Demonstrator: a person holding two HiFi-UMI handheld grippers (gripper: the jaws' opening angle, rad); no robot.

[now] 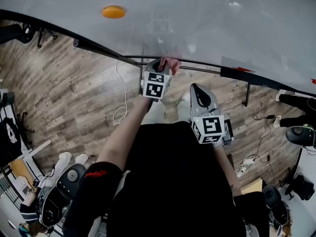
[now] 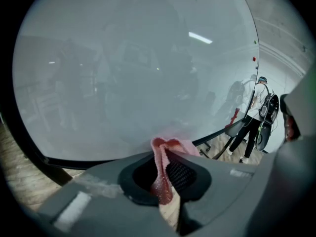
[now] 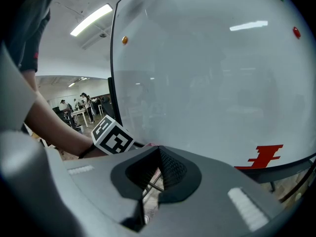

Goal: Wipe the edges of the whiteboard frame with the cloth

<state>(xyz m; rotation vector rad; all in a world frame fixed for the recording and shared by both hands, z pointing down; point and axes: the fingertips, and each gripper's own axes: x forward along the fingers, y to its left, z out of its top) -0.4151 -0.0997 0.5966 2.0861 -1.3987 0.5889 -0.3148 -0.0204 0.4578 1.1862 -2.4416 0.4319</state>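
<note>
Left claw (image 2: 165,157) clamped on cloth (image 2: 162,181) at whiteboard frame (image 1: 237,73); right claw (image 3: 157,168) closed, empty. We judge: little cloth protrudes, so plastic may scrape or cloth slip.

text: none legible | whiteboard (image 3: 197,83): red blocky mark (image 3: 265,157) | sleeve (image 1: 91,194): red print (image 1: 97,173), unreadable

Left tool (image 1: 165,69) holds cloth (image 1: 172,62) against whiteboard frame (image 1: 98,48).
</note>
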